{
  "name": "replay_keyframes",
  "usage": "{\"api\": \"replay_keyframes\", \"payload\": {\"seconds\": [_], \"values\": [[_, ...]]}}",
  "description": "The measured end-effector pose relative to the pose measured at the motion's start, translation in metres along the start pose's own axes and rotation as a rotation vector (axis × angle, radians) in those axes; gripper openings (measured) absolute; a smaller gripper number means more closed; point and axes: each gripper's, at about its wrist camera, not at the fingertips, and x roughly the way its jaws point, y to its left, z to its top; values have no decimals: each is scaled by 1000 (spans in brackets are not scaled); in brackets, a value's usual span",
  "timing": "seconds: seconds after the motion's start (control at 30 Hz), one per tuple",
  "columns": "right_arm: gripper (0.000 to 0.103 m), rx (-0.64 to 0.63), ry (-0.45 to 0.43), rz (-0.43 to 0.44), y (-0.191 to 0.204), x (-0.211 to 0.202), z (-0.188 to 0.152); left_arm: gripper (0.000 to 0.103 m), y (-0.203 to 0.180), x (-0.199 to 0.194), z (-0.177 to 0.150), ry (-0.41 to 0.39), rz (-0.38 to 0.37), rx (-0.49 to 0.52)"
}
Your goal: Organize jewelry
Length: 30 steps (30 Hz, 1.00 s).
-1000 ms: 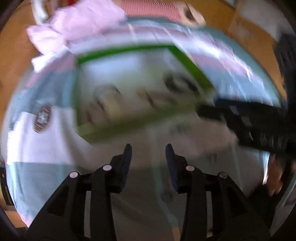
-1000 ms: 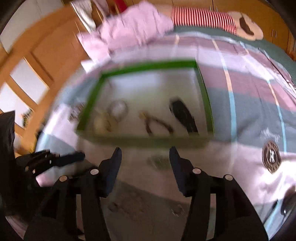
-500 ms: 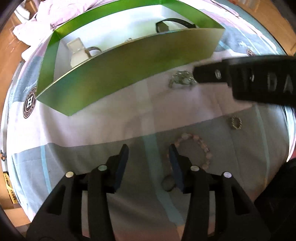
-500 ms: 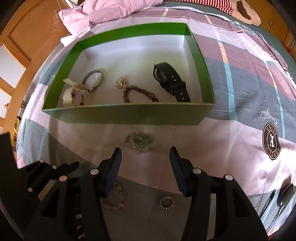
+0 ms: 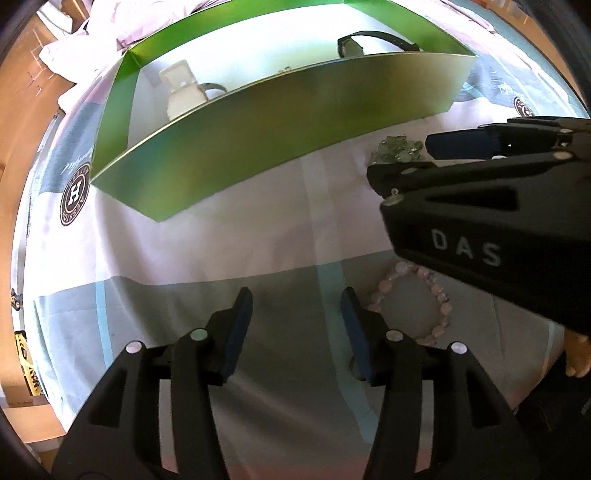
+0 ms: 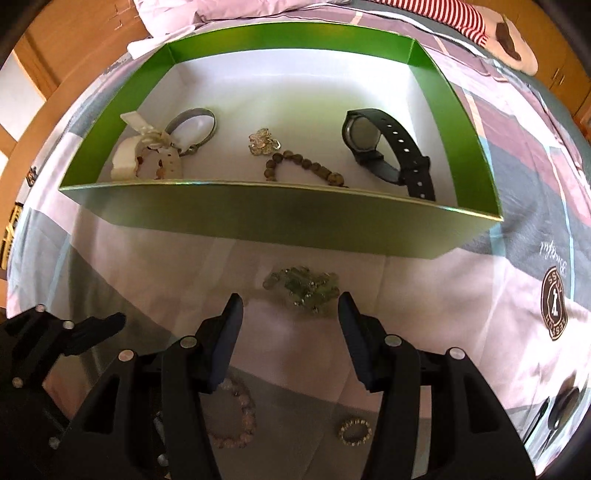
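Note:
A green box (image 6: 280, 218) with a white floor stands on the bedspread; it also shows in the left wrist view (image 5: 258, 122). Inside lie a black watch (image 6: 388, 147), a brown bead bracelet (image 6: 306, 168), a small gold charm (image 6: 264, 142), a grey bangle (image 6: 194, 125) and a white piece (image 6: 144, 162). In front of the box lies a green crystal bracelet (image 6: 304, 286), just ahead of my open, empty right gripper (image 6: 290, 328). A pink bead bracelet (image 6: 232, 413) and a small ring (image 6: 354, 430) lie under it. My left gripper (image 5: 295, 314) is open and empty, left of the pink bracelet (image 5: 417, 302).
Pink bedding (image 6: 221, 9) and a red-striped cloth (image 6: 454, 16) lie beyond the box. Wooden furniture (image 6: 48, 40) stands along the left. Dark objects (image 6: 557, 406) lie at the lower right edge of the bedspread.
Both grippers have come lower and closer to the bedspread in front of the box. The right gripper has closed in on the green crystal bracelet. The earlier motion blur is gone.

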Motion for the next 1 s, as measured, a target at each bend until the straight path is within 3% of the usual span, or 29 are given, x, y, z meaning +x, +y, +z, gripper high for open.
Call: {"api": "replay_keyframes", "payload": {"seconds": [0.07, 0.17, 0.53, 1.0], "values": [[19, 8, 24, 17, -2, 3, 0, 52, 5, 1, -1, 2, 4, -6], [12, 17, 27, 29, -5, 1, -1, 53, 7, 1, 0, 3, 7, -11], [11, 79, -15, 38, -31, -16, -4, 57, 5, 8, -4, 3, 27, -6], [12, 78, 1, 25, -19, -10, 0, 63, -1, 12, -1, 5, 51, -2]]}}
